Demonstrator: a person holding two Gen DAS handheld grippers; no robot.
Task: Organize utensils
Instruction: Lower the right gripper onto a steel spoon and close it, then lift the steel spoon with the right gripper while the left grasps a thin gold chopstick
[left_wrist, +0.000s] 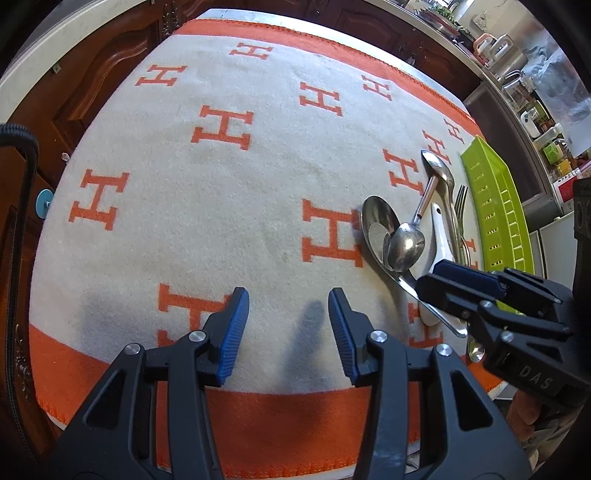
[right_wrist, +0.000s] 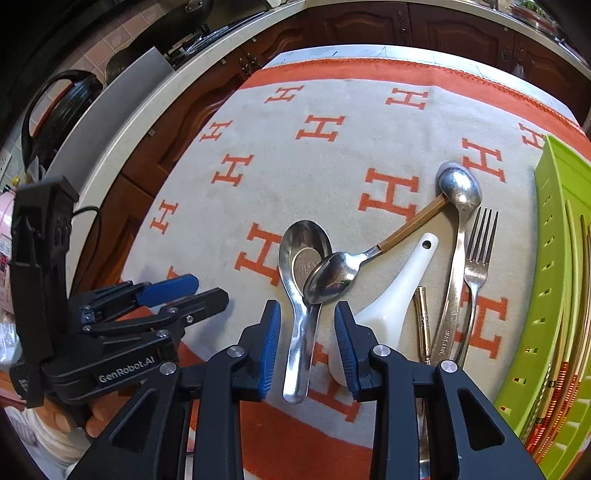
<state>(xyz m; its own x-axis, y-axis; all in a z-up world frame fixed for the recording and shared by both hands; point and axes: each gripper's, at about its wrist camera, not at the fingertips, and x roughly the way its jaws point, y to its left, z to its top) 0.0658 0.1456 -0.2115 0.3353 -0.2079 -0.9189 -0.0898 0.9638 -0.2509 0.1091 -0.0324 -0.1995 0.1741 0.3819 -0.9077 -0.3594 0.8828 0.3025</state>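
Utensils lie beside a lime-green slotted plastic tray (right_wrist: 554, 236) on the orange-and-cream blanket-covered counter (right_wrist: 332, 155). Right gripper (right_wrist: 307, 343) tilts steeply down, fingers (right_wrist: 271, 343) spread astride the broad steel spoon's handle (right_wrist: 301, 339), not touching. Left gripper (left_wrist: 288, 332) hovers, fingers apart, empty.

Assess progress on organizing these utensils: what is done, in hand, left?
Done: only chopsticks lie in the green tray. In hand: nothing; the right hand-held gripper straddles the wide steel spoon's handle, pads apart; the left hand-held gripper is empty. Left: small spoon, white spoon, long spoon, fork.
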